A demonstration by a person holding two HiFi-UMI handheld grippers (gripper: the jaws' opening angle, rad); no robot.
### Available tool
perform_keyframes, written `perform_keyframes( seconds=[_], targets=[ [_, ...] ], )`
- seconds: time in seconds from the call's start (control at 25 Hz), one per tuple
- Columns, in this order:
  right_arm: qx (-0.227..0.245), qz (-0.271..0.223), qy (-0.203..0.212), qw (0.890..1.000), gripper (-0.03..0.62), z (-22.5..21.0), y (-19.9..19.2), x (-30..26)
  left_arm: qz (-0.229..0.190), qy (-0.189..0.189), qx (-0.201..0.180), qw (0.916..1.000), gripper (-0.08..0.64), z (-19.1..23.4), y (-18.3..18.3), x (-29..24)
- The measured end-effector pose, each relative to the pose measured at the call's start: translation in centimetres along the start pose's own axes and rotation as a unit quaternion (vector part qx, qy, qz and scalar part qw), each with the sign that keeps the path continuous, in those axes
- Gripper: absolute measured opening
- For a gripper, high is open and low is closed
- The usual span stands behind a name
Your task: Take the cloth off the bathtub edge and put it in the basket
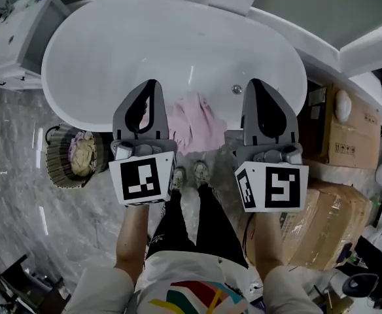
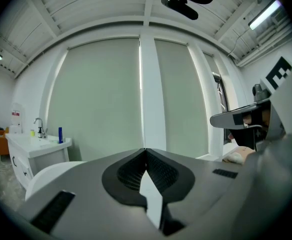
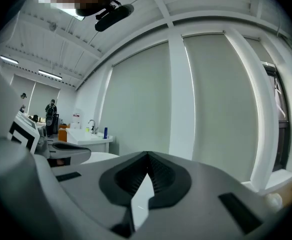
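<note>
A pink cloth (image 1: 190, 120) hangs over the near rim of the white bathtub (image 1: 112, 51), between my two grippers in the head view. The woven basket (image 1: 73, 156) stands on the floor left of the tub, with cloths in it. My left gripper (image 1: 149, 84) is held above the tub rim, just left of the cloth, shut and holding nothing. My right gripper (image 1: 254, 84) is level with it to the cloth's right, also shut and holding nothing. Both gripper views look out level at the window wall; the left gripper (image 2: 145, 150) and the right gripper (image 3: 147, 154) have their jaws together.
Cardboard boxes (image 1: 348, 136) stand right of the tub. A white vanity with a sink (image 1: 14, 31) is at the far left. A metal drain fitting (image 1: 237, 89) sits on the tub's inner wall. The person's feet (image 1: 191, 175) stand on the marble floor before the tub.
</note>
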State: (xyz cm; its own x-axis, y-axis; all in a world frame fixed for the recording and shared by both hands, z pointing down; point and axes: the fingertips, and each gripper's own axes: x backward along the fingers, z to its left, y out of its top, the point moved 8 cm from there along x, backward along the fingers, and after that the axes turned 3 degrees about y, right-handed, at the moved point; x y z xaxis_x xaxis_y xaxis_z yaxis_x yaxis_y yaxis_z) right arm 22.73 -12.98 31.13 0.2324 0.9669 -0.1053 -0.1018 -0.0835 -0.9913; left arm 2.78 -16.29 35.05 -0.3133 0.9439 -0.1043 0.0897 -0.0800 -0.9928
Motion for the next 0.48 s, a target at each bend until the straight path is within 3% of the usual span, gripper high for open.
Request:
perform_keyframes(
  seconds=[0.2,0.48],
  targets=[
    [-0.04,0.023,0.003,0.999,0.011,1.0,-5.4,-0.1,0.006,0.005,0.038,0.9992,0.018,-0.3,-4.8,-0.3],
    [-0.047,0.057,0.028,0.997,0.011,2.8,-11.9,-1.0,0.021,-0.04,0.054,0.9975,0.018,-1.0,-9.8,-0.2]
  ],
)
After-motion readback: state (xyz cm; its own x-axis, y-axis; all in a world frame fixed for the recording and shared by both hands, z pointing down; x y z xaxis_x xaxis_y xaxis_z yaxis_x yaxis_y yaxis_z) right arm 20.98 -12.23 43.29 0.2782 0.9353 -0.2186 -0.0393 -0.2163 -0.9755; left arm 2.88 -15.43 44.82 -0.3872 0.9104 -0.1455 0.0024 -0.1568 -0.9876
